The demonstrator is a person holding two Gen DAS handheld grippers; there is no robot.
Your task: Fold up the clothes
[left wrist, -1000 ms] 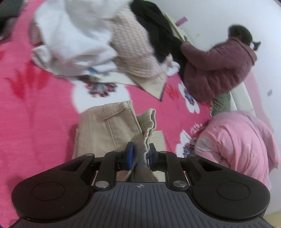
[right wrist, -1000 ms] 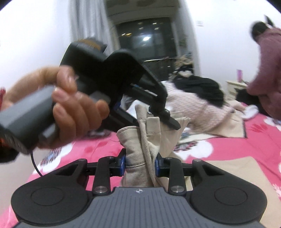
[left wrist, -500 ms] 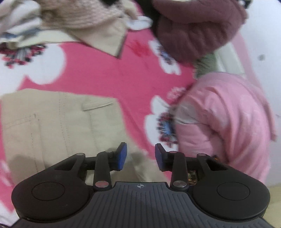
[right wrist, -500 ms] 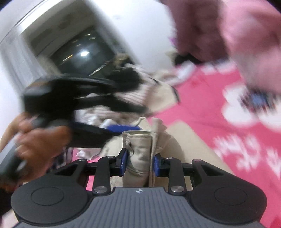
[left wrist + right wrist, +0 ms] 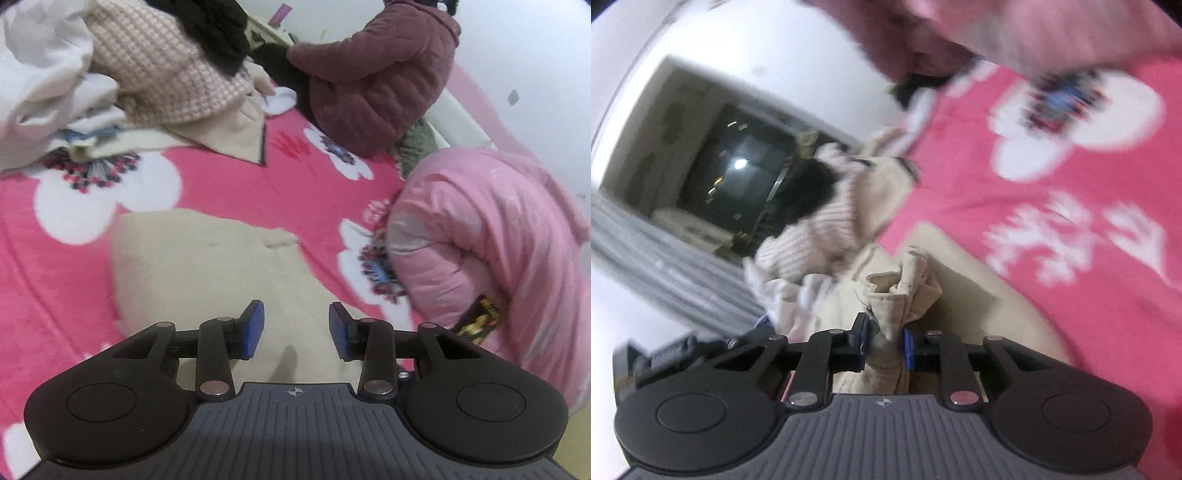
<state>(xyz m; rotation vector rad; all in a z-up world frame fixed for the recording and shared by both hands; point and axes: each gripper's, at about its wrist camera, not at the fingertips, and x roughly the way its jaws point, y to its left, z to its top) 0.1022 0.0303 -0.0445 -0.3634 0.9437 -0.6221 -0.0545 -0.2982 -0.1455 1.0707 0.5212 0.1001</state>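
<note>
Your left tool (image 5: 296, 328) gapes empty over beige trousers (image 5: 207, 266); right tool (image 5: 882, 345), just tightened, pinches their bunched end.

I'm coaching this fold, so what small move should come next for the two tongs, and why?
Probably lower the right tongs to lay their bunched beige fabric on the beige cotton trousers spread over the pink flowered blanket. Their jaws have just been closing on that bunch, while the left tongs are open above the trousers, holding nothing.
</note>
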